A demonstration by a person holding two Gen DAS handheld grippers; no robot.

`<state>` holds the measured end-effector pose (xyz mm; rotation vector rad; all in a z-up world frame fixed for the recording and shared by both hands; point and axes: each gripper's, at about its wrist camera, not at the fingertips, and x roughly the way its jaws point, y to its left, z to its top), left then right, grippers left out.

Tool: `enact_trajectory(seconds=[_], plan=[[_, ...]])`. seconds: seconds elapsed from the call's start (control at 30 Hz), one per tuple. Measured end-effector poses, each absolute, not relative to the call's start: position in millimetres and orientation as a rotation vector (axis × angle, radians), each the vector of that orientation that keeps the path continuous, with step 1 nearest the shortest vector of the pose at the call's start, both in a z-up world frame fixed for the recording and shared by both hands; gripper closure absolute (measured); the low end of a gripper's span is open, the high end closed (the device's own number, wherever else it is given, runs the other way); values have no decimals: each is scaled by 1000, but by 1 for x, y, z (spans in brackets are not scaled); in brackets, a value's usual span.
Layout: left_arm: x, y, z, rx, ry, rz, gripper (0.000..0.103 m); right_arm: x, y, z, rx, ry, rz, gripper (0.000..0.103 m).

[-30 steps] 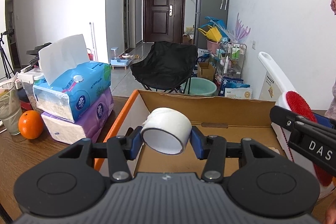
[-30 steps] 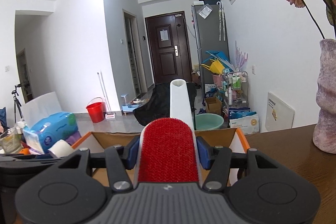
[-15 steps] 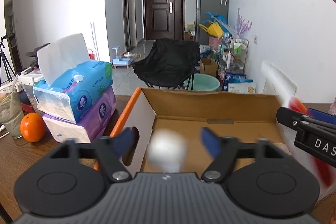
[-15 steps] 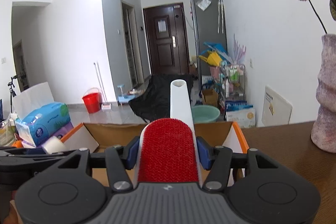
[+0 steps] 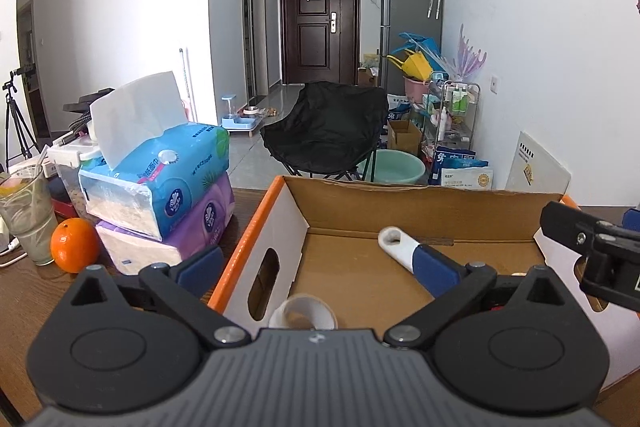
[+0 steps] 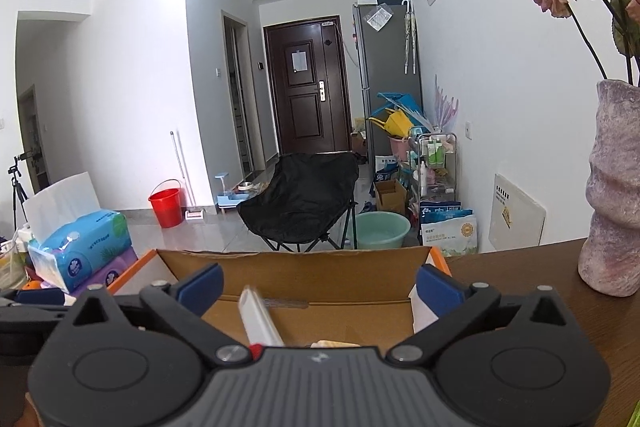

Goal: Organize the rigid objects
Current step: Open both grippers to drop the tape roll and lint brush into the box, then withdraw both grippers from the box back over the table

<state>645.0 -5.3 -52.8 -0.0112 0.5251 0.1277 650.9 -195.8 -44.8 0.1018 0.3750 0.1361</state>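
Observation:
An open cardboard box (image 5: 400,193) with orange edges sits on the brown table; it also shows in the right wrist view (image 6: 296,269). A white tape roll (image 5: 303,313) lies on the box floor just below my left gripper (image 5: 318,265), which is open and empty. A white-handled red lint brush (image 5: 398,245) lies inside the box; its handle (image 6: 260,319) shows blurred in the right wrist view. My right gripper (image 6: 318,287) is open and empty above the box.
Two stacked tissue packs (image 5: 160,195) stand left of the box, with an orange (image 5: 74,245) and a glass (image 5: 26,215) beside them. A purple vase with dried roses (image 6: 614,203) stands on the table at the right.
Both grippers opened. The tape roll dropped from the left gripper into the box. The lint brush dropped from the right gripper into the box.

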Motion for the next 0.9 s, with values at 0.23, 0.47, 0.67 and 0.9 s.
enact_trajectory(seconds=[0.23, 0.47, 0.67, 0.9], plan=[[642, -6, -51, -18, 531, 134, 0, 647, -196, -45, 90, 393, 135, 0], [630, -4, -45, -23, 510, 154, 0, 635, -199, -39, 84, 376, 123, 0], [619, 0, -40, -33, 500, 159, 0, 621, -201, -35, 75, 358, 115, 0], [602, -2, -36, -23, 486, 158, 0, 599, -201, -30, 64, 336, 111, 0]])
